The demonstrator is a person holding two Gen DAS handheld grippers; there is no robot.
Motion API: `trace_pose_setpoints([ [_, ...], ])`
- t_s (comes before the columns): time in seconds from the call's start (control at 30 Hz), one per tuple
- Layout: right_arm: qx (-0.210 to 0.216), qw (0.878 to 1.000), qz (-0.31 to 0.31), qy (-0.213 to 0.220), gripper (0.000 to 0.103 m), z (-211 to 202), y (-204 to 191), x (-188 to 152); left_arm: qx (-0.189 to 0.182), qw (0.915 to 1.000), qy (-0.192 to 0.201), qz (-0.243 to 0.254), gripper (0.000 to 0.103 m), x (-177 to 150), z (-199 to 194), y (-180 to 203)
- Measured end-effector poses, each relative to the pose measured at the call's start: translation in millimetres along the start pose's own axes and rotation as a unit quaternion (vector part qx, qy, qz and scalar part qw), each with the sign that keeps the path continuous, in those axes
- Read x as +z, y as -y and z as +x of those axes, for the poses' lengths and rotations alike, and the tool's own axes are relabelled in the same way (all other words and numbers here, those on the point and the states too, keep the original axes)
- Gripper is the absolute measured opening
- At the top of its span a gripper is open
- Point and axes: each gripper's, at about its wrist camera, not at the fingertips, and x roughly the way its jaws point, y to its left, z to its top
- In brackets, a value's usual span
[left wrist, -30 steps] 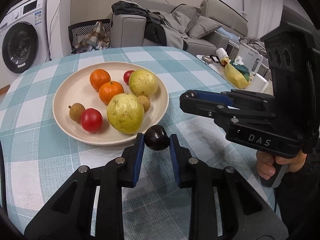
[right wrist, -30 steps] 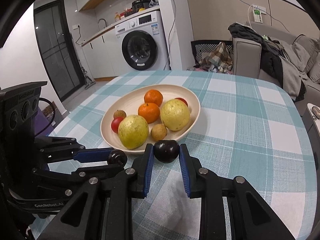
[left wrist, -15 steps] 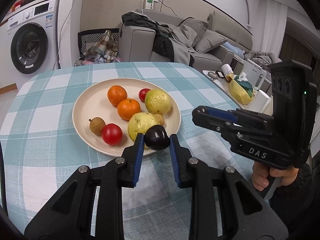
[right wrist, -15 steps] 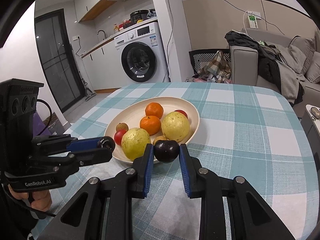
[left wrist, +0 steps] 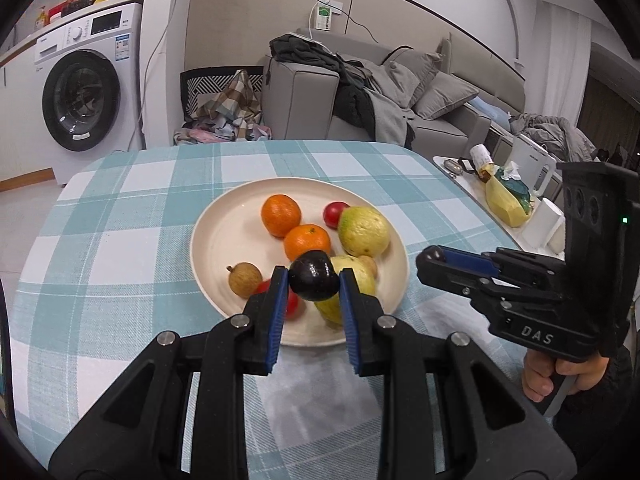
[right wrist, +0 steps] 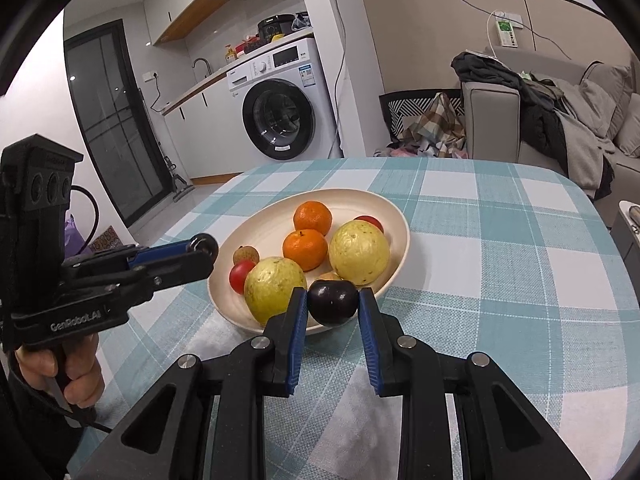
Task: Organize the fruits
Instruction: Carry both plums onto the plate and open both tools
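In the left wrist view my left gripper (left wrist: 313,278) is shut on a dark plum (left wrist: 313,282), held above the near part of a cream plate (left wrist: 218,216). The plate holds two oranges (left wrist: 281,215), two yellow-green guavas (left wrist: 363,230), red tomatoes (left wrist: 335,213) and a brown longan (left wrist: 245,278). In the right wrist view my right gripper (right wrist: 333,298) is shut on a second dark plum (right wrist: 333,304) just before the plate's near rim (right wrist: 400,224). The left gripper (right wrist: 204,245) shows at the plate's left side, with a hand (right wrist: 76,372) on its grip.
The plate sits on a round table with a teal-and-white checked cloth (left wrist: 132,240). Behind it stand a washing machine (left wrist: 86,92) and a grey sofa (left wrist: 400,92) with clothes on it. A side table with a kettle (left wrist: 532,164) and a yellow bag lies to the right.
My left gripper has risen and drawn back with its plum, so the plate looks smaller and farther. The right gripper has stayed almost still with its plum.
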Motion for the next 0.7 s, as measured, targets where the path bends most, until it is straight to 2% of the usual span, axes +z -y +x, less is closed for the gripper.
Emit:
trace_pose_setpoints([
  [0.4,-0.002,1.0,-0.01,-0.029,0.027,22.5,-7.4,4.1,0.022,0.9997,-0.013,-0.003,0.023,13.6,34.3,-19.3],
  [0.7,-0.002,0.999,-0.001,-0.04,0.027,29.8,-3.2,6.1,0.027,0.9993,-0.025,0.008,0.023,13.3,55.0,-16.6],
])
